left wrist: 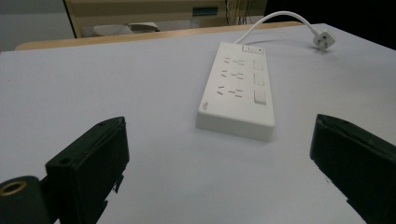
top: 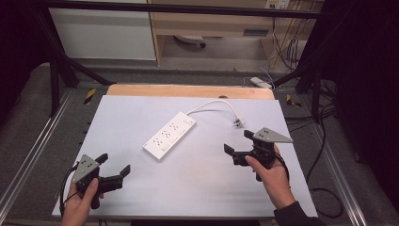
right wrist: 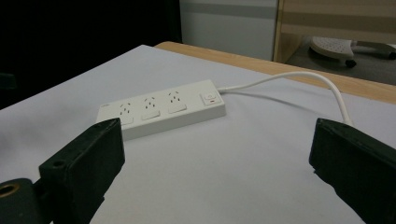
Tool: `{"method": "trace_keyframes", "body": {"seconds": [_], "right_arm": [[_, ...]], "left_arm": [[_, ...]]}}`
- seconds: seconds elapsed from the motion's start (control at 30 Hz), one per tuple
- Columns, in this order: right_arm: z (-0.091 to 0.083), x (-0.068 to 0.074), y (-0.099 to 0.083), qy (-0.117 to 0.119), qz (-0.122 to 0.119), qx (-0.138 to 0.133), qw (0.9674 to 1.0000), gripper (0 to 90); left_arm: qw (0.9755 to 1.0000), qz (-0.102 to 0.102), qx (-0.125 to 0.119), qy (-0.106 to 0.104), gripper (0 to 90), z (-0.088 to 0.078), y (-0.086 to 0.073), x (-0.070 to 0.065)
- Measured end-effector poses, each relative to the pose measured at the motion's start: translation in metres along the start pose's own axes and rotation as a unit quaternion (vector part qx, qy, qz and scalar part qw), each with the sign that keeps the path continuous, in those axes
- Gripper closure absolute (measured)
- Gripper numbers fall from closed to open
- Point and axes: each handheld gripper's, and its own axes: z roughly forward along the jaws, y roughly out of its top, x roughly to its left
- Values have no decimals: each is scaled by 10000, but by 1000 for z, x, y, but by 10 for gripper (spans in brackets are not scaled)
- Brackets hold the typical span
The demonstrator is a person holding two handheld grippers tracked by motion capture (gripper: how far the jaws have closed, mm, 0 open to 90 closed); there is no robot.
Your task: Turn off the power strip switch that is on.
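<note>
- I saw the white power strip (top: 169, 135) lying flat near the middle of the worktop (top: 141, 188), set on a diagonal with its switch end toward 1 o'clock.
- Its white cable (top: 214, 104) curved off from that end toward 2 o'clock and ended in a plug (top: 239, 123) lying on the worktop.
- My left gripper (top: 113, 166) sat at about 7 o'clock, well apart from the strip, with its fingers spread wide and holding nothing.
- My right gripper (top: 238, 142) sat at about 4 o'clock, near the plug but not touching it, with its fingers likewise spread and empty.
- In both gripper views the strip lay ahead between the fingers, on the bare worktop.
</note>
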Motion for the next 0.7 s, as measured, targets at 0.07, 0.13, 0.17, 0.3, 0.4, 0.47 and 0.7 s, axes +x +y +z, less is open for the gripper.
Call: {"method": "trace_keyframes", "body": {"seconds": [0.07,0.13,0.17,0.3,0.4,0.47,0.7], "right_arm": [[2,0,4,-6,-14,6,10000,38],[4,1,9,-3,-29,30,10000,36],[5,1,11,-9,-39,38,10000,35],[10,1,19,23,-51,109,9999,42],[14,3,25,75,-102,166,9998,42],[17,4,29,72,-119,164,9998,40],[27,7,40,113,-193,158,9996,38]], "left_arm": [[10000,-8,-8,6,44,0,0,0],[10000,6,2,8,44,0,0,0],[10000,2,9,16,44,0,0,0],[10000,-9,6,22,44,0,0,0],[10000,-7,23,27,44,0,0,0],[10000,-12,26,32,44,0,0,0],[10000,-18,34,41,44,0,-1,1]]}}
